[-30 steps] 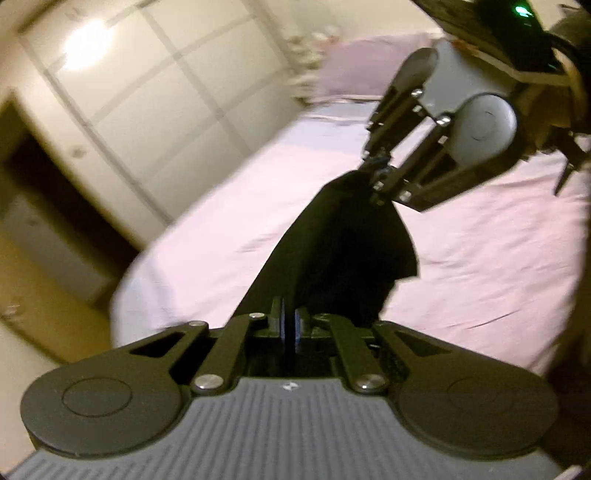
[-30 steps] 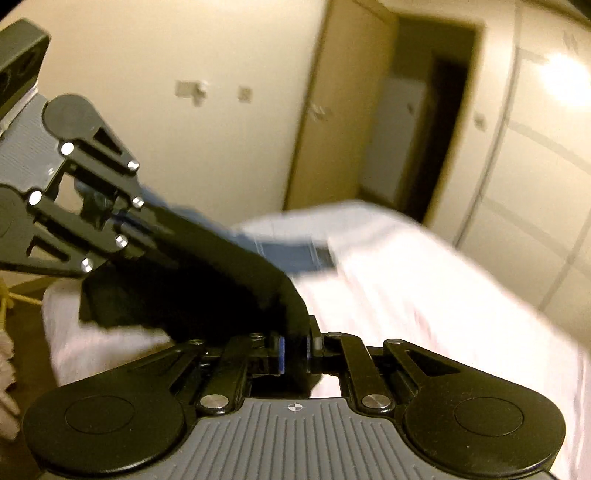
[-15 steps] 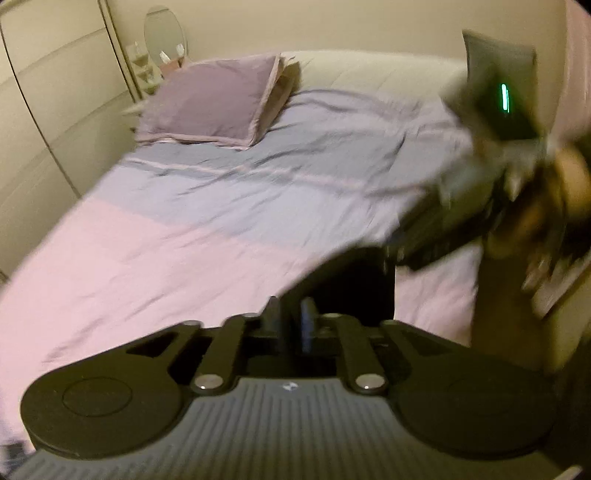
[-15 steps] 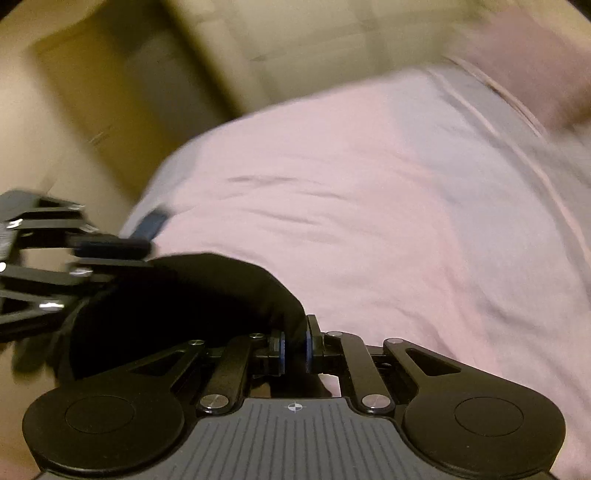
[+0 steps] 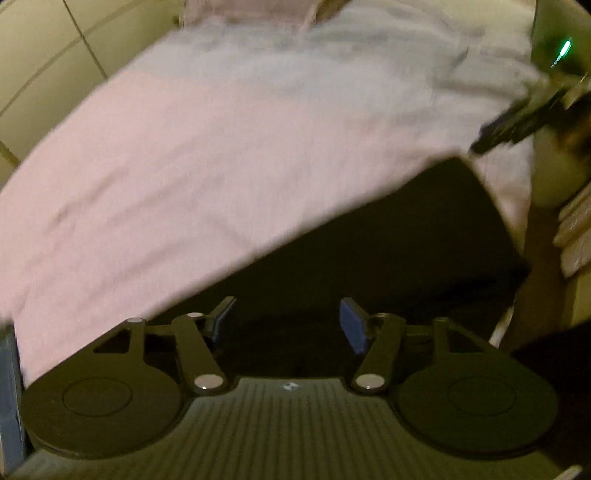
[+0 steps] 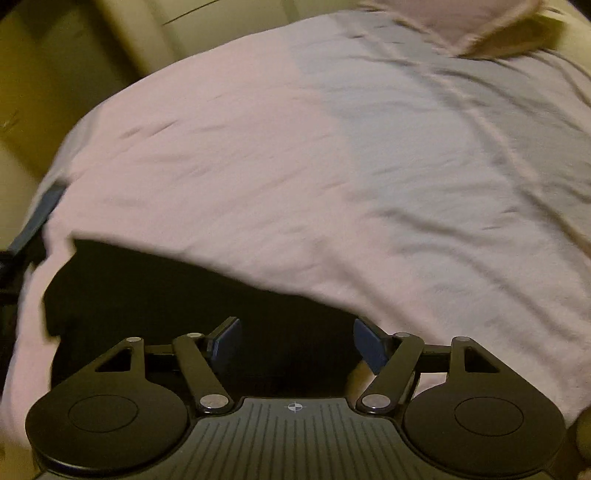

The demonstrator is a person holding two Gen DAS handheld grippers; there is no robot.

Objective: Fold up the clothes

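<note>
A black garment (image 5: pixel 388 251) lies flat on the pink bed cover near the bed's front edge; it also shows in the right wrist view (image 6: pixel 177 295). My left gripper (image 5: pixel 286 321) is open and empty just above the garment's near edge. My right gripper (image 6: pixel 295 341) is open and empty over the garment's other near corner. The right gripper's dark fingers (image 5: pixel 517 122) show blurred at the far right of the left wrist view, beyond the garment's far corner.
The bed (image 6: pixel 332 166) is pink in front and grey-lilac further back, with a pillow (image 6: pixel 454 18) at its head. A blue folded item (image 6: pixel 40 214) lies at the bed's left edge. Wardrobe doors (image 5: pixel 55 55) stand on the left.
Both grippers held the black garment in the air, swung over the bed and lowered it. Both have opened and the garment now lies flat on the cover.
</note>
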